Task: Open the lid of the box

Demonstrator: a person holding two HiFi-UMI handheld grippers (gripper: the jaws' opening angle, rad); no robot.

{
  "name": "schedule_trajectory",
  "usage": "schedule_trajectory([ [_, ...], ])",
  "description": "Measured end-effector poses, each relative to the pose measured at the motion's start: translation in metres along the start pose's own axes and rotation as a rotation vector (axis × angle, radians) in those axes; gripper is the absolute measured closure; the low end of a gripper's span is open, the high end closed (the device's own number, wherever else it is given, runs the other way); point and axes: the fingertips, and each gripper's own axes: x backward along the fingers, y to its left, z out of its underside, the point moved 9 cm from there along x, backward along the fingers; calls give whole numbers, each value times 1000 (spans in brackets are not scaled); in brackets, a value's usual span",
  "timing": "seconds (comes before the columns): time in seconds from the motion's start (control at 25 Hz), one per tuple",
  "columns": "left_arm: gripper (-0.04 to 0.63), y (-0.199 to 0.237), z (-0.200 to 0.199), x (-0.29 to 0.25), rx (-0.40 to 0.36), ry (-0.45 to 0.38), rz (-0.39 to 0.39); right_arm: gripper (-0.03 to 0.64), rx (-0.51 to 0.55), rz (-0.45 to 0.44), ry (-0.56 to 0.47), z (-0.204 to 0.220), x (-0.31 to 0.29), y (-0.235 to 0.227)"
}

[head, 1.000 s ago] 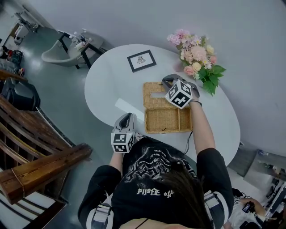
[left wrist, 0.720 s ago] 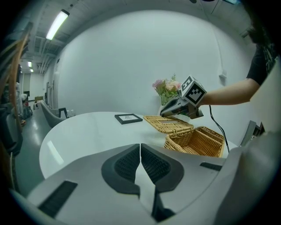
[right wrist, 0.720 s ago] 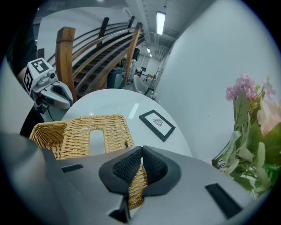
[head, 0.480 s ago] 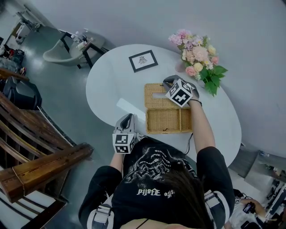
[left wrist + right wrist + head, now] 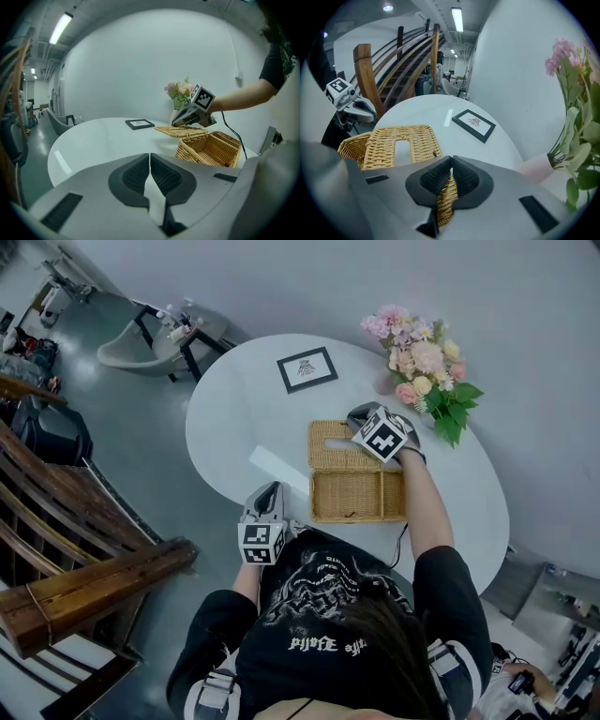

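The wicker box (image 5: 356,495) stands on the white table (image 5: 234,418) with its inside showing. Its lid (image 5: 330,444), woven with a slot in the middle, is swung up and back past the far rim. My right gripper (image 5: 360,416) is shut on the lid's edge; in the right gripper view wicker (image 5: 446,197) sits pinched between the pads at the right gripper (image 5: 451,167). The left gripper view shows the lid (image 5: 180,131) held about level above the box (image 5: 208,149). My left gripper (image 5: 267,493) is shut and holds nothing, at the table's near edge.
A framed picture (image 5: 307,368) lies at the table's far side. A vase of pink flowers (image 5: 422,367) stands just right of the right gripper. A wooden stair rail (image 5: 84,577) runs at the left, and a chair (image 5: 131,343) sits beyond the table.
The head view has drifted slightly. Both grippers and the raised lid keep their places.
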Motion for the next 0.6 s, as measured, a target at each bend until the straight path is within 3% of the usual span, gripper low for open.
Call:
schedule_trajectory([
  [0.6,571,1,1,-5,34,12,1,574,-72,-42,63,9,-17,-2],
])
